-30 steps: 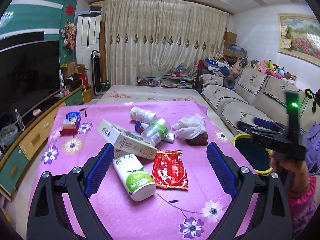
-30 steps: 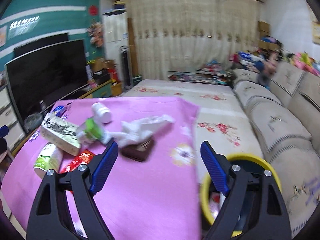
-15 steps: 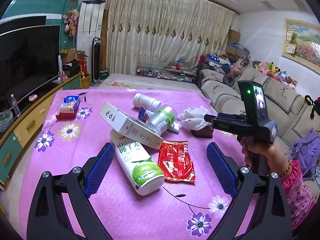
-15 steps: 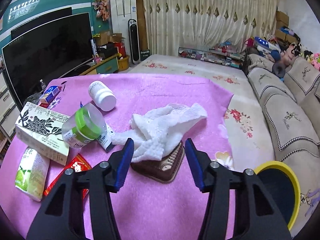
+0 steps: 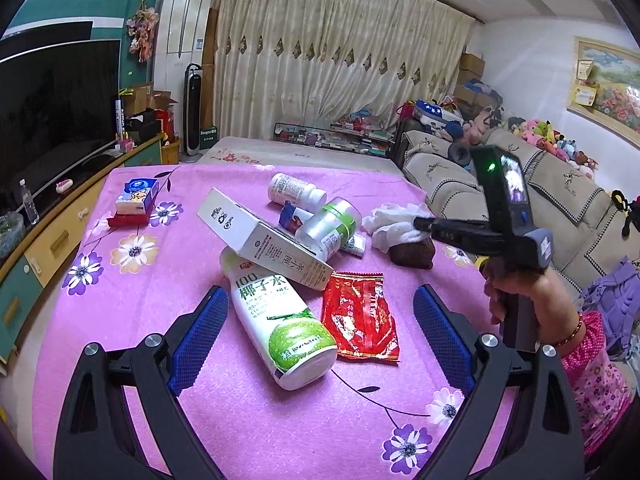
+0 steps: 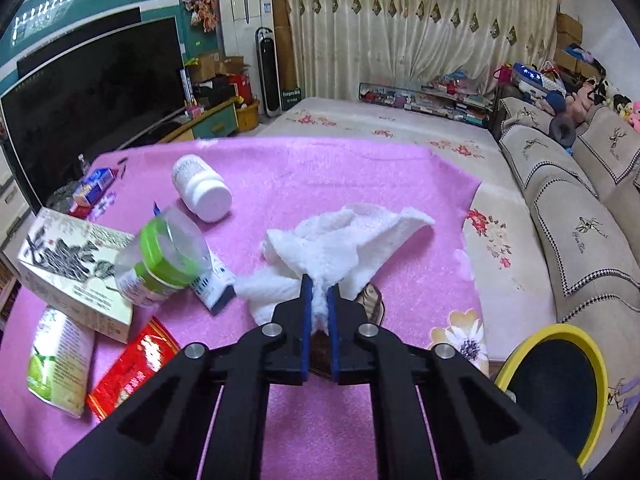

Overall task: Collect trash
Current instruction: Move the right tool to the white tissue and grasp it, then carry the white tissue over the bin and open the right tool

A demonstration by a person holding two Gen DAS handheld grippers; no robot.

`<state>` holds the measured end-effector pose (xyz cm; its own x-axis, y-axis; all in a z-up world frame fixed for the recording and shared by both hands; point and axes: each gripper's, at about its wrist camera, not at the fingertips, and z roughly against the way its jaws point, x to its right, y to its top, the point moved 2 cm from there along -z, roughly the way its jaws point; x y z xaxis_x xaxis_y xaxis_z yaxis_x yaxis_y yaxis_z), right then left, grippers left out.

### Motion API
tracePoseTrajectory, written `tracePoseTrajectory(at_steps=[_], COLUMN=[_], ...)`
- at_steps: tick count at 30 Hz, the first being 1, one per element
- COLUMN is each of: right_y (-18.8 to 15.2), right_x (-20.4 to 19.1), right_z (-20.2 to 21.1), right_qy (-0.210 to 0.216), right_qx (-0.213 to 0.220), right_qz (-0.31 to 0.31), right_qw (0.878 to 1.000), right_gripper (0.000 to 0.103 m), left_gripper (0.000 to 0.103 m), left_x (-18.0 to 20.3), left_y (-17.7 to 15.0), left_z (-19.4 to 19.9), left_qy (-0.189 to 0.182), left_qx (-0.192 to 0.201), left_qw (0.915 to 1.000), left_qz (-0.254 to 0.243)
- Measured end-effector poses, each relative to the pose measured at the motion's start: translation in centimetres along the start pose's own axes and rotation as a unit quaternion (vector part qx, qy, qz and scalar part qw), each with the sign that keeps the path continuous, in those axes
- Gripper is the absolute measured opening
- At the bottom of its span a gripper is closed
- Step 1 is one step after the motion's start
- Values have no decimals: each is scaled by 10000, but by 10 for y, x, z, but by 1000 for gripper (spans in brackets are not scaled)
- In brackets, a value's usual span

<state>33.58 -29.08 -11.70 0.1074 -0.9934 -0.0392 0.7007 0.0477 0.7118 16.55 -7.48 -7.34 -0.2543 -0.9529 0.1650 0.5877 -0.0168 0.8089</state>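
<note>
The right gripper (image 6: pixel 319 304) has just closed its blue pads on the crumpled white paper towel (image 6: pixel 340 240), which lies over a brown wallet-like object (image 6: pixel 370 300) on the pink flowered tablecloth (image 6: pixel 320 168). A straight lift should free only the towel before the swing to the yellow-rimmed bin (image 6: pixel 560 384). The left gripper (image 5: pixel 320 344) hangs wide open, empty, above the white-and-green drink bottle (image 5: pixel 280 320).

Two black hand-held grippers with blue-padded fingers, and a sleeve in pink print.

The left gripper (image 5: pixel 320 334) has black angular arms with triangular cut-outs, round silver screws at the joints and ribbed blue pads on its fingers (image 5: pixel 198 336). The right gripper (image 6: pixel 319 310) is built alike; from the left wrist view its grey handle carries a small lit screen and a green light. The right hand (image 5: pixel 520 292) wears a thin bracelet and a pink flowered sleeve (image 5: pixel 592 376).
</note>
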Motion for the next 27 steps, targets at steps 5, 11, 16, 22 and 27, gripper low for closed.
tracePoseTrajectory(at_steps=[5,11,16,22,27], right_y=[15,39,57,59,40], right_x=[0,4,6,14,32], right_z=[22,55,91,136,175], right_qy=[86,166,215,223,3], right_qx=[303,702,1064,1426,1650], right_qz=[-52,-94,-58,-70,-85], right_qw=[9995,9973,9941,9895,9863], right_gripper=[6,6,6,6,6], left_gripper=[92,92,92,92,92], left_x=[-1,0,3,6,11], left_y=[-3,-5,-4,-3,-4], left_z=[-1,-3,0,4,7], left_qy=[-10,-24,-25,-31,-50], left_qx=[4,-1,10,51,63], left_qw=[10000,10000,10000,9999,9998], left_qz=[-32,-51,-81,-130,-157])
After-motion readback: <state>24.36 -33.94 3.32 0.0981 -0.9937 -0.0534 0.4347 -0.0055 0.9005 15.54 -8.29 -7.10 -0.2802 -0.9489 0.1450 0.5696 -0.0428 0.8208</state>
